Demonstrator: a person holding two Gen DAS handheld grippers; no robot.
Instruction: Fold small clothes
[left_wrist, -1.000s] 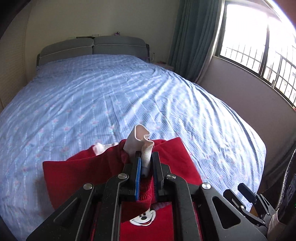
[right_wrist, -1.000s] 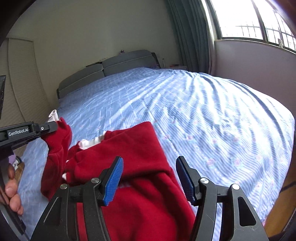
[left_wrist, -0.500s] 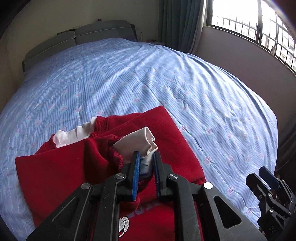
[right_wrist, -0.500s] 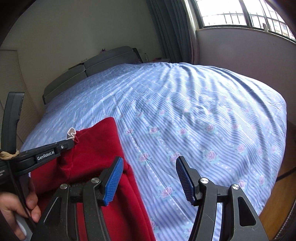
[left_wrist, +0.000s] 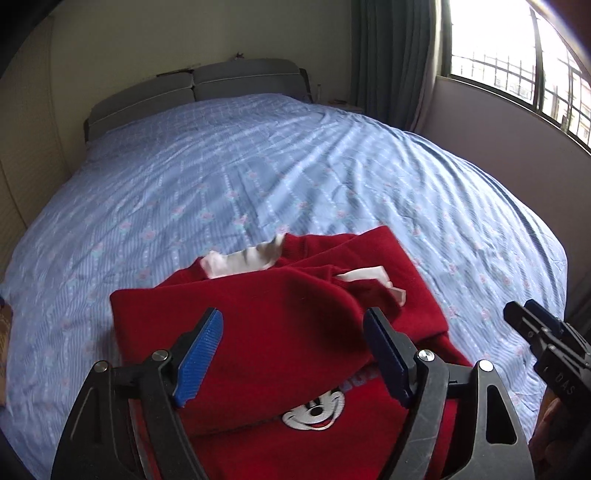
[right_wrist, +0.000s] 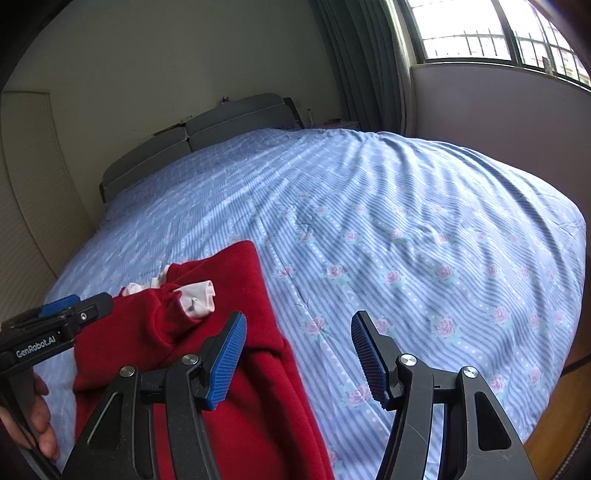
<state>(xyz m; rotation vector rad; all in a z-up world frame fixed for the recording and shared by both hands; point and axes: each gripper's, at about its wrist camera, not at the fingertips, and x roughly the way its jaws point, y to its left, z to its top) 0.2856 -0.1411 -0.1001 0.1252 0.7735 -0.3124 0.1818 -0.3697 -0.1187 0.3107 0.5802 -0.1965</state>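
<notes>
A small red sweatshirt (left_wrist: 280, 332) with a cartoon mouse print (left_wrist: 314, 410) lies on the blue bedspread (left_wrist: 258, 177). Its left sleeve lies folded across the chest, with the white cuff (left_wrist: 373, 280) on top. A white collar (left_wrist: 240, 260) shows at the neck. My left gripper (left_wrist: 295, 354) is open and empty just above the folded sleeve. My right gripper (right_wrist: 295, 358) is open and empty, over the sweatshirt's right edge (right_wrist: 266, 332) and the bedspread (right_wrist: 406, 240). The left gripper also shows at the left of the right wrist view (right_wrist: 55, 321), and the right gripper at the right edge of the left wrist view (left_wrist: 546, 343).
The bed has a grey headboard (left_wrist: 192, 88) at the far end. A window (left_wrist: 517, 70) and green curtains (left_wrist: 391, 55) are on the right wall. Wooden floor (right_wrist: 557, 413) shows past the bed's right edge.
My left gripper has opened and let go of the sleeve cuff, which now lies on the sweatshirt's chest. The left gripper drew back a little. The right gripper stayed open.
</notes>
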